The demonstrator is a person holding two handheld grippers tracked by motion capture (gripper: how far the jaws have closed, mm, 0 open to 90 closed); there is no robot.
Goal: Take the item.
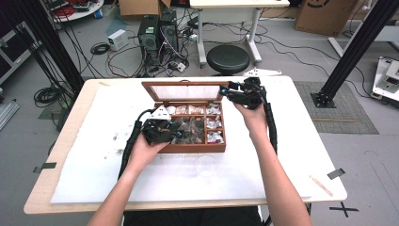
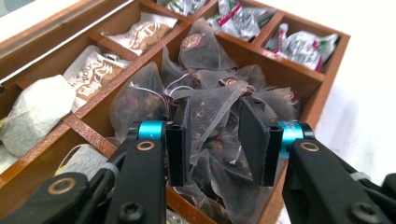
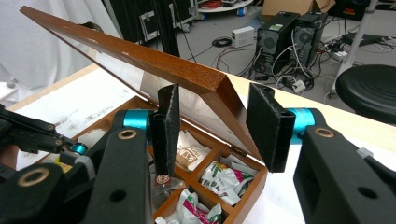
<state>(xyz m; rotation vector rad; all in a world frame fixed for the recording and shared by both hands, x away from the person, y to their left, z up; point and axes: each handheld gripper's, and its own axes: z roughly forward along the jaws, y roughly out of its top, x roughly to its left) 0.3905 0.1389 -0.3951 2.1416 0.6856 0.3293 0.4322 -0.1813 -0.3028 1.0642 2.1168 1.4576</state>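
My left gripper spread over tea bag in box's big middle compartment, nothing pinched yet. My right gripper released, straddling lid corner. Advise: lower left, pinch one bag only, mind strings. Lid contact unclear; bags beneath overlap, hard to separate.

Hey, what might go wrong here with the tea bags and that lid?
The left gripper has its jaws open around one pyramid tea bag in a crowded pile, so neighbouring bags or tangled strings may lift with it. The right gripper straddles the corner of the raised lid with its jaws open; if not gripped, the lid might drop.
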